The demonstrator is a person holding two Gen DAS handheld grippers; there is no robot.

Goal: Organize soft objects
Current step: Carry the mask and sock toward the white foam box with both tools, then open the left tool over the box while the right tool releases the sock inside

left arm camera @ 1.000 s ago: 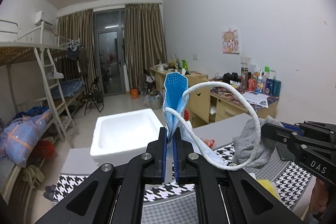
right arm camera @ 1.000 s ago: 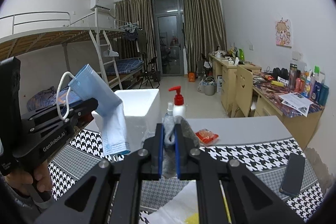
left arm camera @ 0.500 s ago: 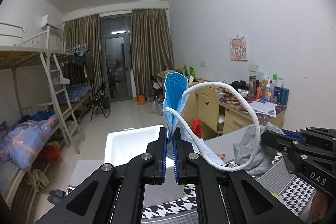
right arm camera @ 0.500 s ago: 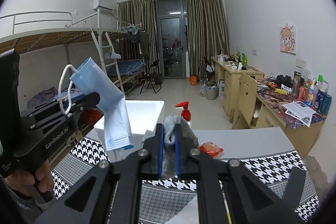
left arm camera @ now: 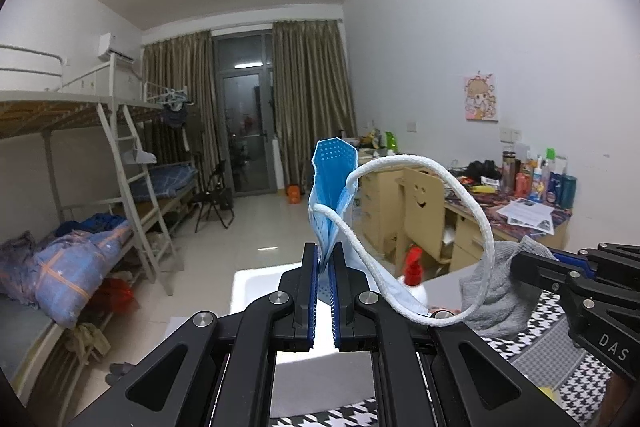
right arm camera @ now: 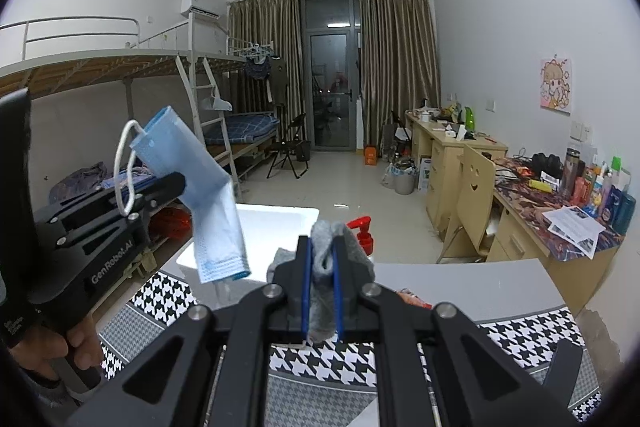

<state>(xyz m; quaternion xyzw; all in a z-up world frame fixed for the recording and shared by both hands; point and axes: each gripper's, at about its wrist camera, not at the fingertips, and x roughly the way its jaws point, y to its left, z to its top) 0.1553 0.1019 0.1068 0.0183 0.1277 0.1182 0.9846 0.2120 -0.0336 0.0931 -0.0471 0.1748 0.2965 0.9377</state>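
Observation:
My left gripper [left arm camera: 325,259] is shut on a blue face mask [left arm camera: 332,183], held up in the air; its white ear loop [left arm camera: 460,211] arcs to the right. From the right wrist view the mask [right arm camera: 200,195] hangs down from the left gripper [right arm camera: 176,187] above the left side of the table. My right gripper [right arm camera: 322,255] is shut on a grey cloth [right arm camera: 326,263], held above the table; in the left wrist view that cloth [left arm camera: 496,291] shows at the right. A white foam box [right arm camera: 260,231] stands at the table's far edge, below both.
A red-pump bottle [right arm camera: 364,231] stands beside the box. A small red packet [right arm camera: 412,297] lies on the grey table [right arm camera: 480,291]. A houndstooth mat [right arm camera: 532,337] covers the near part. A bunk bed [right arm camera: 120,107] is at the left, desks [right arm camera: 448,155] at the right.
Both grippers have risen, each with its load; the table and the foam box have sunk lower in both views. Both grips are unchanged.

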